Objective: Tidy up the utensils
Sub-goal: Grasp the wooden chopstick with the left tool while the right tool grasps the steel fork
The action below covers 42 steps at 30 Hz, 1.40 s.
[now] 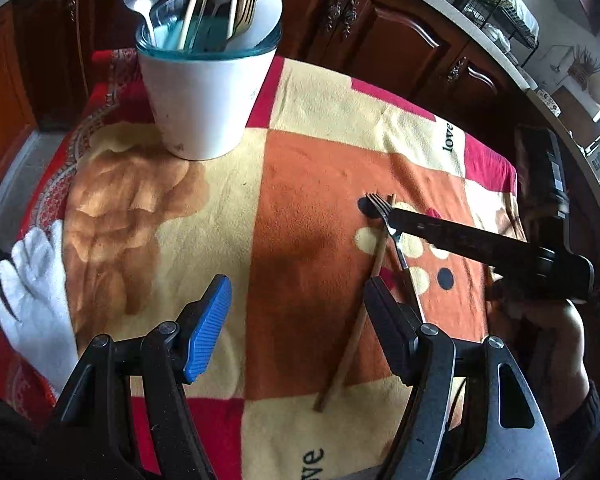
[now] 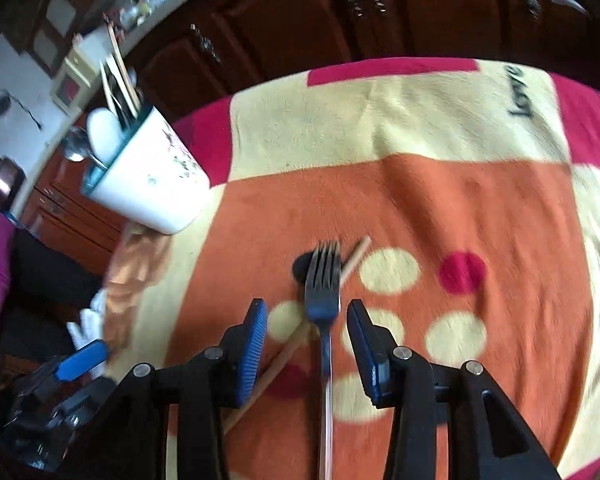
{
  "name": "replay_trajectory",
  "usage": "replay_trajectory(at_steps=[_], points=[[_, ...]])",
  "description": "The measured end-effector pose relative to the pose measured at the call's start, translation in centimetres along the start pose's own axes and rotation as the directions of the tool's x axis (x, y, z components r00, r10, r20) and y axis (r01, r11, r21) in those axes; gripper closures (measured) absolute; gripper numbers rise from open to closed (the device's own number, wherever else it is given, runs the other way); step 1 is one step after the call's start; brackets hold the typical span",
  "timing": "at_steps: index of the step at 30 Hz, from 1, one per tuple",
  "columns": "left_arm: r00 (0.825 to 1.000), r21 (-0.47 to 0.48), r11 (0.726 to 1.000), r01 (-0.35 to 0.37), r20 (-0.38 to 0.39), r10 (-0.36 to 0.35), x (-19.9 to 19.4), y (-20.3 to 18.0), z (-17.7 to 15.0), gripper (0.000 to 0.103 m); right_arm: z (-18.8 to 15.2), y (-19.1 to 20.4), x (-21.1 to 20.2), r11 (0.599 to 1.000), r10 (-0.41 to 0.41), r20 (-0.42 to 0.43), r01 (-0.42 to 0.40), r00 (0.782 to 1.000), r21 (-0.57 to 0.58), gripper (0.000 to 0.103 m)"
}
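Fork (image 2: 322, 292) lies at centre frame of the right wrist view, on the orange patch of the blanket (image 2: 440, 200), between the parted fingers of the right gripper (image 2: 307, 336), whose pads stand clear of it. A chopstick (image 2: 284, 356) crosses under its neck. The left gripper (image 1: 296, 328) hangs released and empty at lower centre of its view. The white utensil cup (image 1: 204, 96) stands upper left; a white glove (image 1: 36, 296) lies at left.
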<state>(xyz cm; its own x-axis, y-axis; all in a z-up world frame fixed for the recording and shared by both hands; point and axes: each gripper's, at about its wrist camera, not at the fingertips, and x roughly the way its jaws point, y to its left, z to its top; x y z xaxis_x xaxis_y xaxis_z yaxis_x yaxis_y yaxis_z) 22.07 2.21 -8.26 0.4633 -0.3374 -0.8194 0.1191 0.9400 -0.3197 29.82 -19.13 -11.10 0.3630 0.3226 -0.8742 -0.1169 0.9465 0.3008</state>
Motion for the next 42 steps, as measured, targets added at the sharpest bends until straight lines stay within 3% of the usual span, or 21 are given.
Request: replay_trajectory(at_steps=[4,6,10,16,25,30,35,40,42], points=[[1.0,-0.004,1.0,0.011,0.007,-0.011,0.2,0.5,0.5,0.034,1.1,1.0,2.0,0.99,-0.129,-0.039,0.127,0.991,-0.053,0.064],[1.0,-0.013,1.0,0.015,0.01,-0.015,0.3,0.9,0.7,0.034,1.1,1.1,2.7,0.983,-0.175,-0.058,0.171,0.983,-0.065,0.072],[1.0,-0.015,1.0,0.021,0.012,-0.021,0.2,1.2,0.7,0.034,1.0,0.7,2.5,0.986,-0.165,-0.054,0.162,0.985,-0.049,0.082],[0.999,-0.024,0.999,0.036,0.004,-0.035,0.0,1.1,1.0,0.034,0.3,-0.8,1.1,0.99,-0.141,-0.045,0.14,0.989,-0.016,0.082],[0.994,-0.012,0.997,0.08,-0.068,-0.081,1.8,-2.0,2.3,0.034,-2.1,-5.7,-3.5,0.987,-0.08,0.067,0.07,0.995,0.145,0.082],[0.996,0.096,0.994,0.042,-0.085,-0.034,3.6,-5.9,3.3,0.034,-3.2,-7.4,-6.1,0.977,-0.078,0.164,0.043,0.983,0.208,0.082],[0.995,0.219,0.976,0.011,-0.099,0.011,7.0,-10.1,5.0,0.034,-3.7,-8.7,-7.8,0.972,-0.083,0.233,0.027,0.969,0.233,0.082],[0.989,0.318,0.948,-0.021,-0.134,0.067,11.2,-12.9,6.1,0.049,-4.1,-10.9,-7.8,0.964,-0.079,0.245,0.012,0.966,0.264,0.082],[0.984,0.347,0.936,-0.052,-0.141,0.107,12.5,-13.3,6.1,0.06,-4.4,-11.8,-8.1,0.959,-0.073,0.254,-0.002,0.965,0.282,0.082]])
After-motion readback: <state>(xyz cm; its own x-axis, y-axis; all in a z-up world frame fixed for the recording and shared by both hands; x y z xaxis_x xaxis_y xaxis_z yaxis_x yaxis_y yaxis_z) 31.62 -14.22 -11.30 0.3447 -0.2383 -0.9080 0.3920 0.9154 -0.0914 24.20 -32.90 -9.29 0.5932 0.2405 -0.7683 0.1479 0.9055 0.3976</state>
